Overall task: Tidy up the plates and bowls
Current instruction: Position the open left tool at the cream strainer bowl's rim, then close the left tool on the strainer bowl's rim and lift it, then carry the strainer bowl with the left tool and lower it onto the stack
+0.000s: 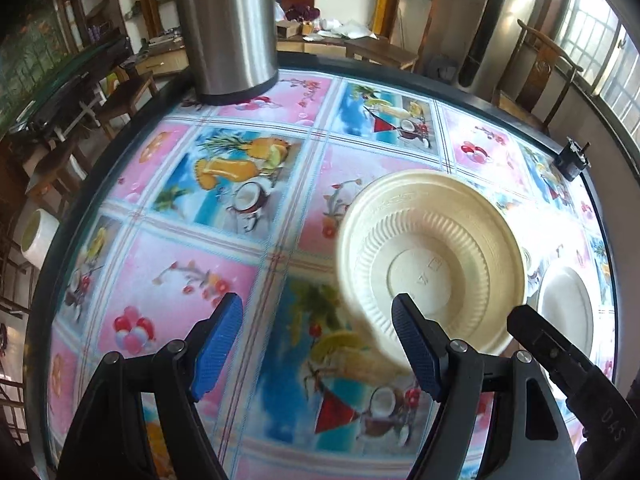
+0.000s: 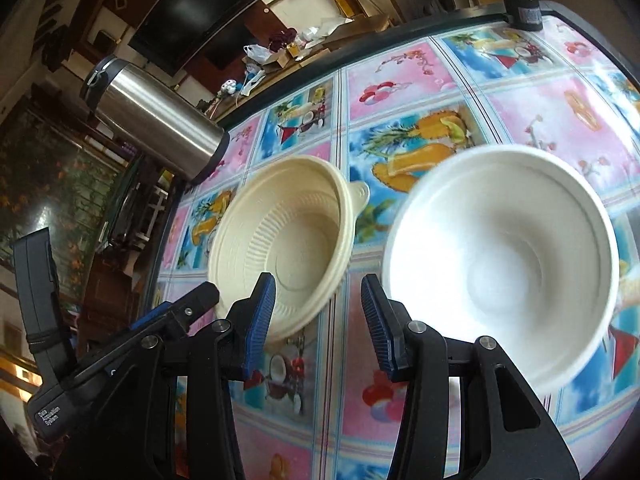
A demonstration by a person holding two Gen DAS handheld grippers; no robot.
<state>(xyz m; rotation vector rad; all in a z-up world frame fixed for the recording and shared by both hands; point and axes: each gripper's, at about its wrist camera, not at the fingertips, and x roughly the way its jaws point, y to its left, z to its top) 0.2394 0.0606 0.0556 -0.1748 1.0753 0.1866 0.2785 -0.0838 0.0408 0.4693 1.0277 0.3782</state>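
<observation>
Bowls, two, on round table w/ glossy fruit-print cloth (image 2: 400,92), both upright, near each other, not touching. White round plastic bowl (image 2: 500,264) is the larger in right wrist view, directly ahead of right gripper (image 2: 318,316). Cream ribbed plastic bowl w/ small tab handle (image 1: 432,264) sits to its left, directly ahead of left gripper (image 1: 318,344). Tall stainless steel flask (image 1: 226,28) stands at far table edge, well apart from both. Small black cylindrical device (image 1: 570,160) at rim, also apart.

Jaws: left released, nothing between pads; right finger overlaps cream bowl's near rim in view, contact cannot be confirmed. Right released, empty; near rim of white bowl just beside its right finger.

Judgement: step in hand is approach to grasp, prob. for nesting one bowl in other. Recommend: straddle rim w/ one pad inside, one outside; close gently, thin plastic will flex; lift level; lower centred.

Writing: "Data Acquisition System" on left gripper body (image 2: 48,416). Embossed marks on cream bowl base, illegible. Lettering on right gripper body in left wrist view, not read reliably.
</observation>
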